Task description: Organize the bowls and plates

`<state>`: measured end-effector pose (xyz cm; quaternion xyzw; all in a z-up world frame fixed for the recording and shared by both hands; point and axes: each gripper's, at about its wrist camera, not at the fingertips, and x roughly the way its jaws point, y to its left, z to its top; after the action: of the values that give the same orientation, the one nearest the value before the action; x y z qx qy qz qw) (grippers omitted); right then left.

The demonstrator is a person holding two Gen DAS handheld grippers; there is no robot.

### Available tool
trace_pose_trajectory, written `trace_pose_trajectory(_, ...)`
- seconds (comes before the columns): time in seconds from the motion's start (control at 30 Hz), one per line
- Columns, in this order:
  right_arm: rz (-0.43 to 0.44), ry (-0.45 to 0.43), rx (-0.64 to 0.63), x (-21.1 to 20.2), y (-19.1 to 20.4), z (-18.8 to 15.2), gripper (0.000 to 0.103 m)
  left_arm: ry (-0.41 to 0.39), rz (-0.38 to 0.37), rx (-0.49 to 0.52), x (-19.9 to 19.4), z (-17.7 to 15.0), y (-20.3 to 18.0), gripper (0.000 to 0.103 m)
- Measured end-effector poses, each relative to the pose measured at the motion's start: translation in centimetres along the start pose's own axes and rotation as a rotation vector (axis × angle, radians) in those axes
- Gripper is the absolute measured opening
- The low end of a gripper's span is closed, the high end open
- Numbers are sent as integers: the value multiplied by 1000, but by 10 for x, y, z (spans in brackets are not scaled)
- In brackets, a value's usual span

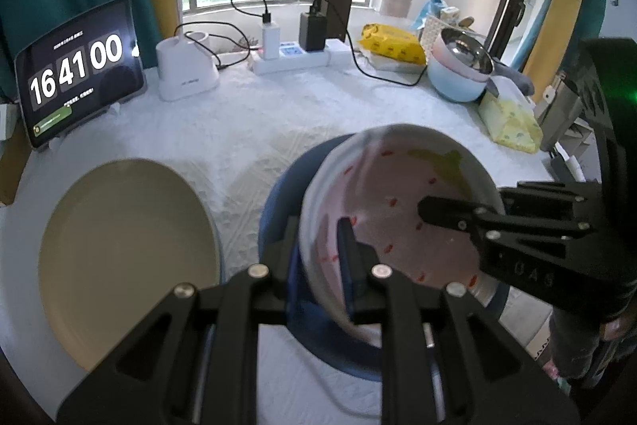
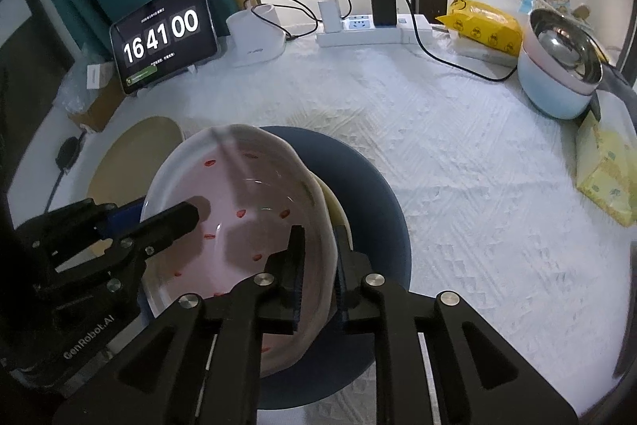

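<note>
A pink bowl [image 1: 398, 186] [image 2: 247, 186] with red specks hangs tilted over a dark blue plate [image 1: 278, 194] [image 2: 370, 186]. My left gripper [image 1: 318, 226] [image 2: 159, 212] straddles its near rim, one finger inside and one outside, shut on the wall. My right gripper [image 2: 318, 232] pinches the opposite rim the same way, with its inner finger [image 1: 446, 212] reaching into the bowl. A pale cream edge [image 2: 336, 210] shows between bowl and blue plate; what it belongs to is hidden. A cream plate [image 1: 127, 245] [image 2: 135, 154] lies flat to the left.
At the back of the white cloth stand a tablet clock [image 1: 79, 70], a white lamp base [image 1: 187, 74] and a power strip [image 1: 294, 60] with cables. Back right are stacked pastel bowls with steel insides [image 1: 462, 66], a yellow packet [image 1: 390, 42] and a tissue pack [image 1: 509, 122].
</note>
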<state>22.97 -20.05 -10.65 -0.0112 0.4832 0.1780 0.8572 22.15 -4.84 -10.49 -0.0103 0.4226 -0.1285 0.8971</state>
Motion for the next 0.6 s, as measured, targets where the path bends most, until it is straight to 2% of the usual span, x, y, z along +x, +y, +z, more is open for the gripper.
trace_pose_trajectory(0.47,-19,5,-17,1,2,0,20,5,11,0,0,-2,2,19)
trace_pose_trajectory(0.6,-57,-5,-67,1,10,-1,22,6,14,-1,0,-2,2,19)
